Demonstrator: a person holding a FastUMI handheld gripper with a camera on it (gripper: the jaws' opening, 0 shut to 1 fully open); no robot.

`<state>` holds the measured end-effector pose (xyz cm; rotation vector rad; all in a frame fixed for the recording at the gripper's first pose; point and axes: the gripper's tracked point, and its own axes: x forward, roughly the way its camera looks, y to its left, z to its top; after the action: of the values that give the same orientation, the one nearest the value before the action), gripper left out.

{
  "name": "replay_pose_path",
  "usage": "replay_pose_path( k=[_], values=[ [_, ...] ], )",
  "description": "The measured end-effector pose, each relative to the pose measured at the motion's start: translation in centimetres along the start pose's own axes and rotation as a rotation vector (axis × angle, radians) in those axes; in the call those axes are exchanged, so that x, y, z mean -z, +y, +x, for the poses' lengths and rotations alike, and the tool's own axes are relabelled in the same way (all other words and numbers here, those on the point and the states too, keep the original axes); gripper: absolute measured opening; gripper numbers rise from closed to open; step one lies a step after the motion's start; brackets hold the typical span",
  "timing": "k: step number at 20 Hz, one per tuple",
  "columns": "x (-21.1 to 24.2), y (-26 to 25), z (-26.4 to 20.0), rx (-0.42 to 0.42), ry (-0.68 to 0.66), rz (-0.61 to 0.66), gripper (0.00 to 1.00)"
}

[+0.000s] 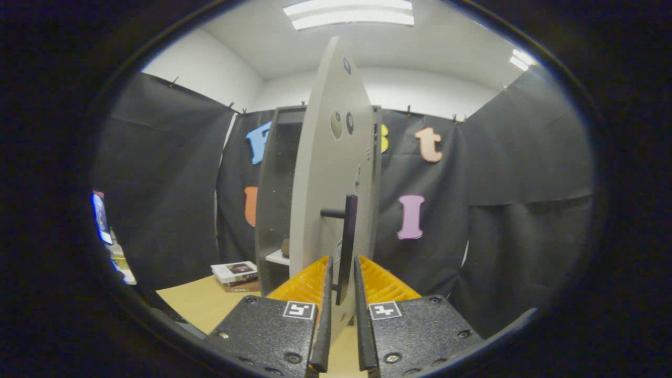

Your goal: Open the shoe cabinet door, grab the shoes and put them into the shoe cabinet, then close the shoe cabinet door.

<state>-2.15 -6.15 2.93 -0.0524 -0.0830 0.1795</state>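
- Far to the left, a stack of books [236, 275] lies on the light wooden table [197, 304], just beside the cabinet's base.
- The shoe cabinet [273, 210] stands upright on the table, ahead of the gripper and slightly left. It is grey, tall and narrow, and its open front shows a dark inside with a pale shelf [278, 257] low down. A small brownish object rests on that shelf; it is too small to identify.
- The shoe cabinet door [328, 173] is swung open and seen nearly edge-on, a pale grey panel rising straight up from between the fingers. Two round marks sit near its upper part.
- A dark vertical bar handle [347, 241] stands off the door on a short peg.
- The gripper [341, 278] points straight forward and level. Its two fingers sit close on either side of the handle's lower end, with the bar between them. Whether both fingers press on it, I cannot tell.
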Motion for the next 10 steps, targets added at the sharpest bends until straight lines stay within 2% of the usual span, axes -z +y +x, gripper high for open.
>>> replay_pose_path(
  k=[2, 4, 6, 7, 10],
  values=[
    [0.6, -0.3, -1.9, 0.024, -0.006, 0.005, 0.45],
    [1.5, 0.7, -3.1, 0.013, 0.022, 0.008, 0.74],
    [2.3, 1.9, -3.3, -0.015, 0.047, -0.003, 0.93],
    [2.4, 2.3, -3.2, -0.022, 0.050, -0.004, 1.00],
    [4.5, 4.3, -2.7, -0.056, 0.086, 0.003, 1.00]
  ],
)
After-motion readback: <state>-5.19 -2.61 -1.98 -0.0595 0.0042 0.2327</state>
